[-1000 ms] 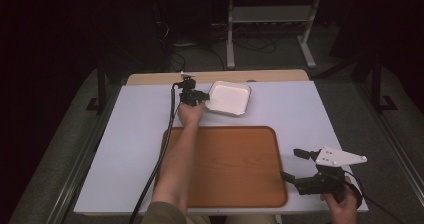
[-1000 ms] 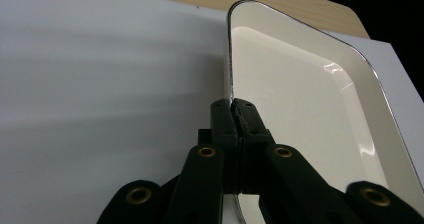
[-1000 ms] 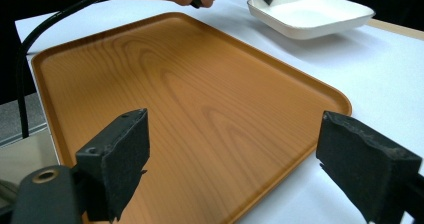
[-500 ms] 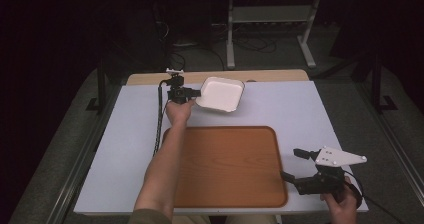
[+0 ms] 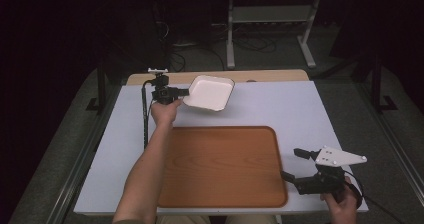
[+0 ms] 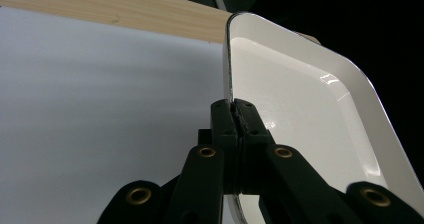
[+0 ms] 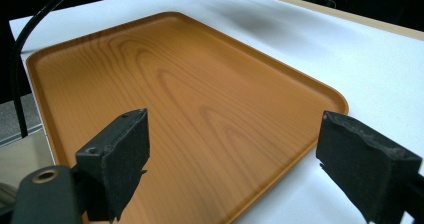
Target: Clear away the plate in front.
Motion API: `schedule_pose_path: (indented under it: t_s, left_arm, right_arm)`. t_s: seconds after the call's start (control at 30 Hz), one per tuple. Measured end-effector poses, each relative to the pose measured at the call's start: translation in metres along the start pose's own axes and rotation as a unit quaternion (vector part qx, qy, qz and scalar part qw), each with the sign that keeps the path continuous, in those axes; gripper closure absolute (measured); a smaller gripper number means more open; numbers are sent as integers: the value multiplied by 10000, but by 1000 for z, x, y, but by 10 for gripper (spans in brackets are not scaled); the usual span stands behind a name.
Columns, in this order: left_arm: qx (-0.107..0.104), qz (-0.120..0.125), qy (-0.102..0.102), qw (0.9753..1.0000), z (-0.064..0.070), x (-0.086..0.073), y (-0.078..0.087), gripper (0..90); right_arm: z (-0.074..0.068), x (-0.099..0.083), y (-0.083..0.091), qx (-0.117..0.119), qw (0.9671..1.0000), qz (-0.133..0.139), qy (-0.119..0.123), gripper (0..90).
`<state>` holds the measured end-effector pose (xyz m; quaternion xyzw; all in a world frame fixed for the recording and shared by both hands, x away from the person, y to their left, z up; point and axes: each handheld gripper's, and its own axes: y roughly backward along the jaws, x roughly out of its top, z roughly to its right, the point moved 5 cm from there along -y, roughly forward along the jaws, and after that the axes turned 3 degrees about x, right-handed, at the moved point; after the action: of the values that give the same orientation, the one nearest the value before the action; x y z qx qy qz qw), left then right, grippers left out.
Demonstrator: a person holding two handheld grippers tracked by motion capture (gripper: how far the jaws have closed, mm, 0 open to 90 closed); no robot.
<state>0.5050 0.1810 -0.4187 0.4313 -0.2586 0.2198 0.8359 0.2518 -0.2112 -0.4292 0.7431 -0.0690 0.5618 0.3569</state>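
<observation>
Up high, we see our left gripper [image 5: 181, 91] clamped on the white dish [image 5: 209, 92], lifted beyond the wooden tray [image 5: 222, 166]. Along its jaws, the dish rim [image 6: 231, 64] sits pinched between them. Our right gripper [image 7: 235, 159] gapes wide, tray just ahead.

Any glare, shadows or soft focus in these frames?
High view: table lit, surroundings nearly black. Left gripper view: small glare streak on the white dish, the left gripper close and slightly soft. Right gripper view: diffuse shadow on the table beyond the wooden tray, right gripper blurred.
</observation>
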Motion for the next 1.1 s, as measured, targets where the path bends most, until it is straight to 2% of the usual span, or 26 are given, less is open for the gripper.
schedule_pose_path:
  t_s: [0.17,0.3,0.47,0.63,0.77,1.1]
  left_arm:
    - [-5,113,14,9999,-4,0,16,888]
    - [-30,249,110,9996,-9,1,31,889]
    - [-69,315,152,9994,-12,-1,42,888]
    - [-162,448,158,9987,-8,1,60,888]
    - [-196,500,142,9985,-5,0,68,888]
    - [-146,433,73,9989,-4,-21,81,889]
  right_arm:
    - [0,0,0,-6,10000,-1,-8,130]
    - [0,0,-1,6,10000,-23,-5,130]
    - [-1,0,-1,-3,10000,-15,1,130]
    - [-1,0,-1,-15,10000,-27,-8,130]
    - [-1,0,-2,-15,10000,-44,1,130]
    - [-1,0,-2,-33,10000,-44,-2,130]
